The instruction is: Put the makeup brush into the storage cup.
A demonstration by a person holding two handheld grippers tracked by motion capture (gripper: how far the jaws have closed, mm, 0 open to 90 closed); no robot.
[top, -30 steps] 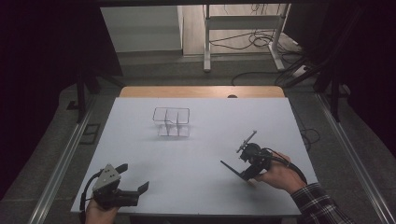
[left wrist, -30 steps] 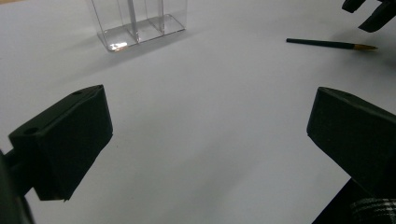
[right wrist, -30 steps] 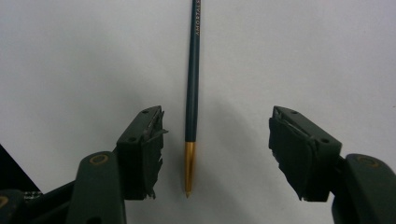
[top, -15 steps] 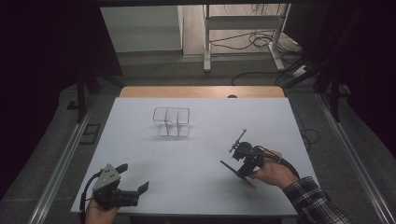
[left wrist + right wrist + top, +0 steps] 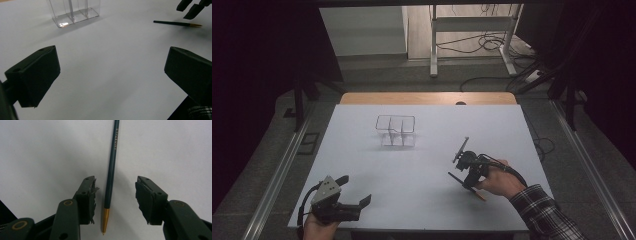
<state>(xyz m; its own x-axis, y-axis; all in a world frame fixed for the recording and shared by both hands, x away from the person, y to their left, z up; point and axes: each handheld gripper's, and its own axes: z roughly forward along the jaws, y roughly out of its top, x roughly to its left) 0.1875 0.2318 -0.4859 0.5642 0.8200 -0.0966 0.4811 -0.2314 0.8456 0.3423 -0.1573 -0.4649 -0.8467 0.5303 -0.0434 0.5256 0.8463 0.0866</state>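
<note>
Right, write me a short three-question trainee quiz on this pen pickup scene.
1. True or false: the right gripper already clamps the pen.
2. What stands at the table's far middle: A. clear divided box, B. red mug, C. stack of plates?
3. Which gripper rests near the table's near edge, away from the pen?

Key:
1. False; the pen lies between its jaws, untouched.
2. A, the clear divided box.
3. The left gripper.

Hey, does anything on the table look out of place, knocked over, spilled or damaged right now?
Little stands out. The clear plastic divided box stands upright, and the dark green pen with a gold tip lies flat between the right gripper fingers, which have just been closing without touching it. The pad on one finger looks ragged at its edge.
</note>
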